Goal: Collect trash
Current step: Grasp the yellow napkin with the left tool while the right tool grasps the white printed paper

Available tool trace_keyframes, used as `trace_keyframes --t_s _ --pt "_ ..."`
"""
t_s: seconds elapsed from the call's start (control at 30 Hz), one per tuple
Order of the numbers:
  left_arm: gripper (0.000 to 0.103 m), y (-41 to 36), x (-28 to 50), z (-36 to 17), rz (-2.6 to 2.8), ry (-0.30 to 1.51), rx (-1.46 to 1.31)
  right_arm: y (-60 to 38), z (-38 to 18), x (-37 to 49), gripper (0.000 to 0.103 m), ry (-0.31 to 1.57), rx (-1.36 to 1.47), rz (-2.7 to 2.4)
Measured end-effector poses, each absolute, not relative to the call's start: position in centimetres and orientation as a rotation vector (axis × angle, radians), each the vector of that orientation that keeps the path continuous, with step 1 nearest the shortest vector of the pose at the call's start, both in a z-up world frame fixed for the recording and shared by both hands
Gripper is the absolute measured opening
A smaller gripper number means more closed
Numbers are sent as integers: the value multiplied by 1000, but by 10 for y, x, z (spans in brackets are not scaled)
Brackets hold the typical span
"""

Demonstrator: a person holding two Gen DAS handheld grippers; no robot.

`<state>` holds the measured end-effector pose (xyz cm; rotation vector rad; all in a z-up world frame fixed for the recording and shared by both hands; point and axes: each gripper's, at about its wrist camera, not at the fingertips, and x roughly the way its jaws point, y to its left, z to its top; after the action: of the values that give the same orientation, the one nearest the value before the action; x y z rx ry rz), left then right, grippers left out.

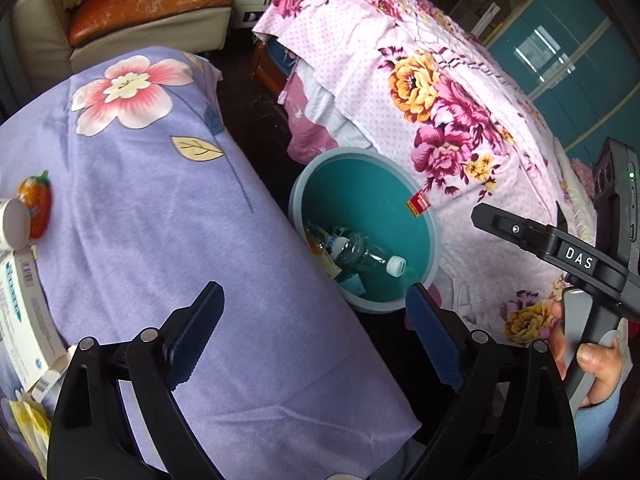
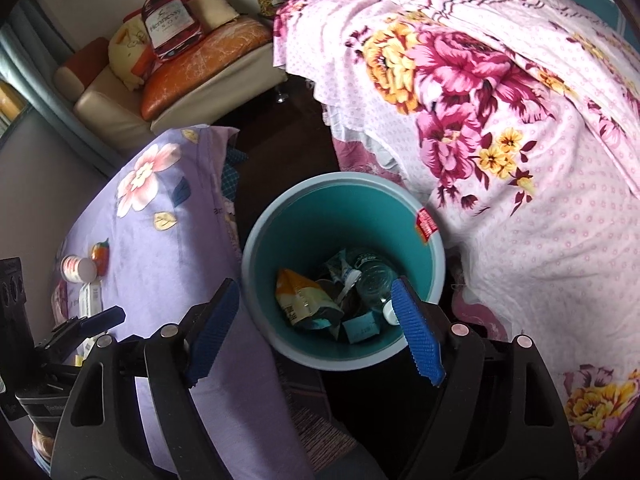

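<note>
With a plastic bottle and snack packet already in the teal bin, both the right gripper and left gripper gape empty; a cup, orange wrapper and box wait at nine o'clock on the worktop.

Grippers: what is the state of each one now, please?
Left gripper: jaws open, nothing between them.
Right gripper: jaws open and empty, above the trash bin.
</note>
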<state>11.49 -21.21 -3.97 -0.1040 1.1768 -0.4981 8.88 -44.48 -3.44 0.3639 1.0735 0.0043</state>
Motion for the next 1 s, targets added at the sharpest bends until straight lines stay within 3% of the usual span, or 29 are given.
trace_keyframes --t_s 0.57,1.0 --pt "92 -77 41 -14 -373 1090 -141 -324 -9 55 76 1120 208 174" --pt "92 59 -10 -38 -152 1100 -268 -183 -34 18 76 1286 34 483"
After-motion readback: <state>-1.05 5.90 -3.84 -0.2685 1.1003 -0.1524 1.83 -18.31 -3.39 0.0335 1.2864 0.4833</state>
